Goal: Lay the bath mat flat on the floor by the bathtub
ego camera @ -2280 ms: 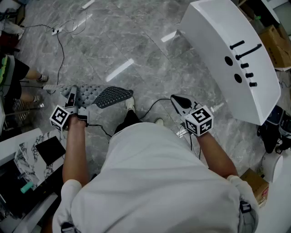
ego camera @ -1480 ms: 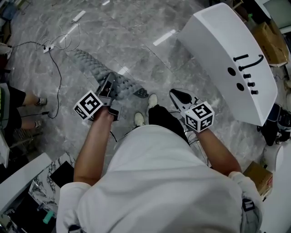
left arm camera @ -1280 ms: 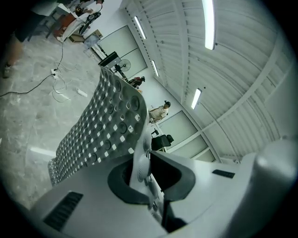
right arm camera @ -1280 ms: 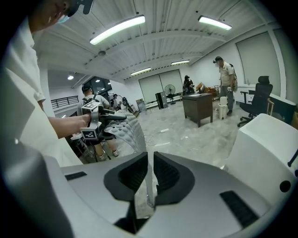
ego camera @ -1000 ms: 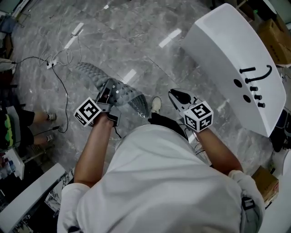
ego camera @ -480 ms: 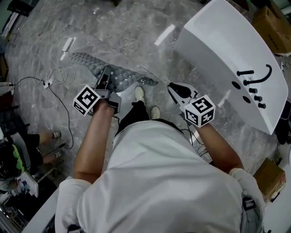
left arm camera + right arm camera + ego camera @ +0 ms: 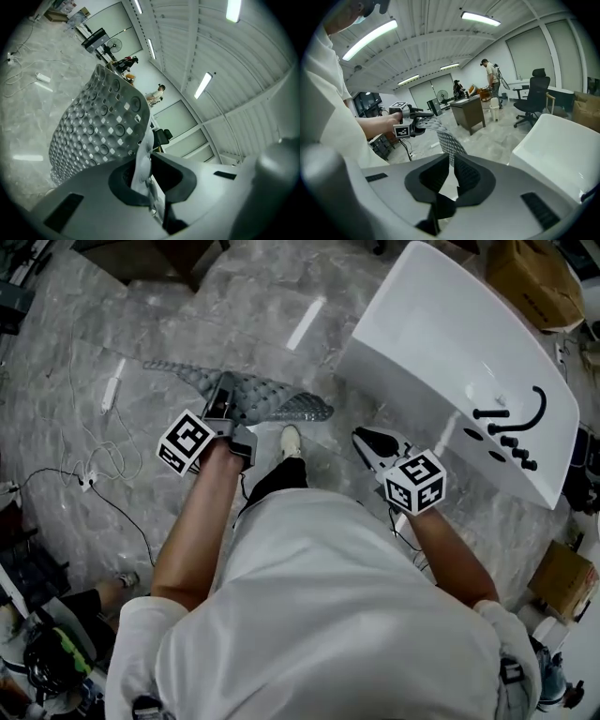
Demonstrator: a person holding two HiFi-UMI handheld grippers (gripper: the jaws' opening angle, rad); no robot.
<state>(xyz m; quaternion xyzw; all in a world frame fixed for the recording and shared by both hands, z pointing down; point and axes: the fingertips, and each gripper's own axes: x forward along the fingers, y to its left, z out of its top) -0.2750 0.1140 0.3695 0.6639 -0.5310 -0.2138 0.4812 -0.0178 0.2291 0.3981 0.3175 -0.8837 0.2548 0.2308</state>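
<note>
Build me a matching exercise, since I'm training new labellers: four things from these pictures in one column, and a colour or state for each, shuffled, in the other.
Things:
1. bath mat
2. left hand-held gripper
3. right hand-held gripper
4. bathtub

States:
A. white, standing on the floor
B. jaws together, nothing between them
C. grey, studded, hanging from one edge
D. clamped on the mat's edge

Pairs: 1-C, 2-D, 3-B, 4-A.
</note>
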